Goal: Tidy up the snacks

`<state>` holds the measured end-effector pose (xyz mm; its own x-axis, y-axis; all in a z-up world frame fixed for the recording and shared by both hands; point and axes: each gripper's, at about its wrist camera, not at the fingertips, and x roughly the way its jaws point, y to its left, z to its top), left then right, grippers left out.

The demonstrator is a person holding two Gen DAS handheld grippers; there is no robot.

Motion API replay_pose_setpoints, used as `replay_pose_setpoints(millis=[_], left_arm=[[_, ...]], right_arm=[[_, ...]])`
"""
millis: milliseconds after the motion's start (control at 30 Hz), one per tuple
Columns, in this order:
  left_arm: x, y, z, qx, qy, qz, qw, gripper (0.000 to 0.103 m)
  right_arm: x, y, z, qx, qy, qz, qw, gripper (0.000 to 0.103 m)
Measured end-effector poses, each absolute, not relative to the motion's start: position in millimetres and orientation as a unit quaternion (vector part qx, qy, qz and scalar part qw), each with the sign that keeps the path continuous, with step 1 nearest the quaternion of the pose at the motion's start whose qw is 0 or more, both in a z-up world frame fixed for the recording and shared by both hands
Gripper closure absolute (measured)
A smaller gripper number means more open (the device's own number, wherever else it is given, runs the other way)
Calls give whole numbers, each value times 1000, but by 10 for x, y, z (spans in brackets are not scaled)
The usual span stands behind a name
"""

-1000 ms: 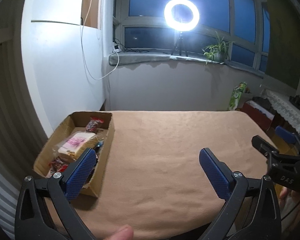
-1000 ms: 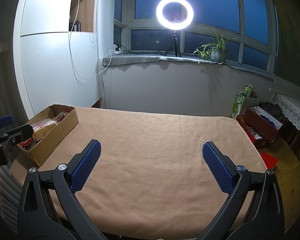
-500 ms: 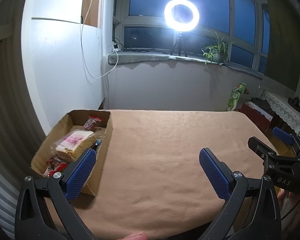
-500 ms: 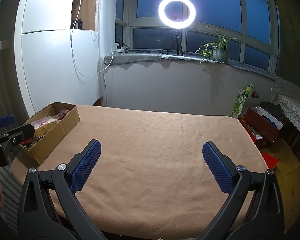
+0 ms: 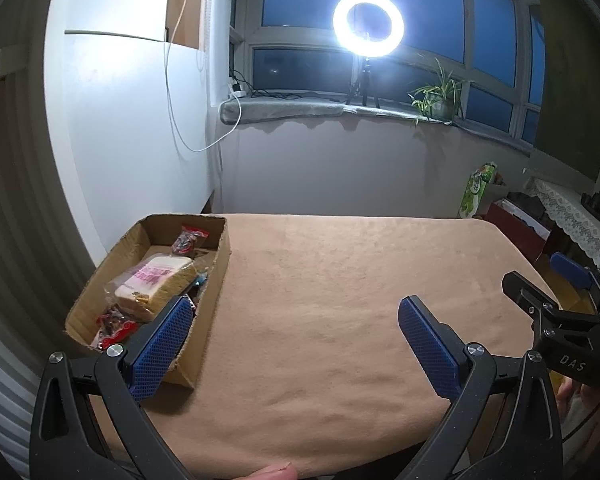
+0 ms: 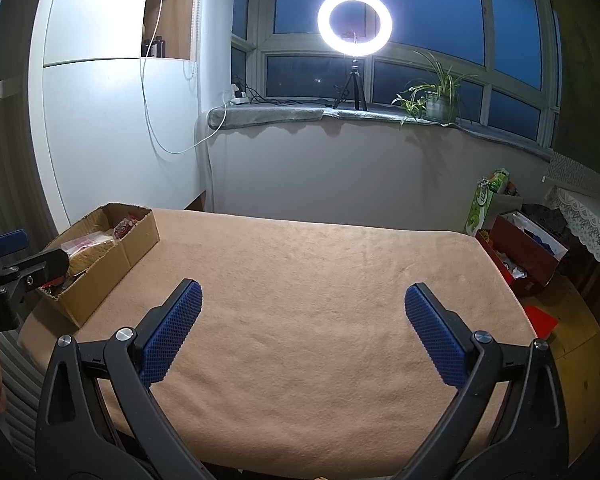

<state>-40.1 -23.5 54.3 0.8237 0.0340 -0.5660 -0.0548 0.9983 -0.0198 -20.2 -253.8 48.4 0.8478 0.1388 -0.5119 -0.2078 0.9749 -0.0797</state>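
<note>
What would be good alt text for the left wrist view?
Open left gripper hovers over a tan-covered table, empty. A cardboard box at its left holds bagged bread and snack packets; a ring light glows behind.

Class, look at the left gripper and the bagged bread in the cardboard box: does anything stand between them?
Nothing visible blocks it. The left gripper is open, and the bagged bread lies uncovered on top in the open cardboard box, near its left finger.

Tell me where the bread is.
The bread lies in the cardboard box at the table's left edge, just ahead of the left gripper in its view.
</note>
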Motion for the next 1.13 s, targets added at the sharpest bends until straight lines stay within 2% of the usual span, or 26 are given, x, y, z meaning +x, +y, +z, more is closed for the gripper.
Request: replay_pose_setpoints(millis=[1133], left_arm=[[-435, -216, 544, -3, 280, 37, 959, 0]], right_arm=[[-158, -2609, 405, -68, 267, 99, 956, 0]])
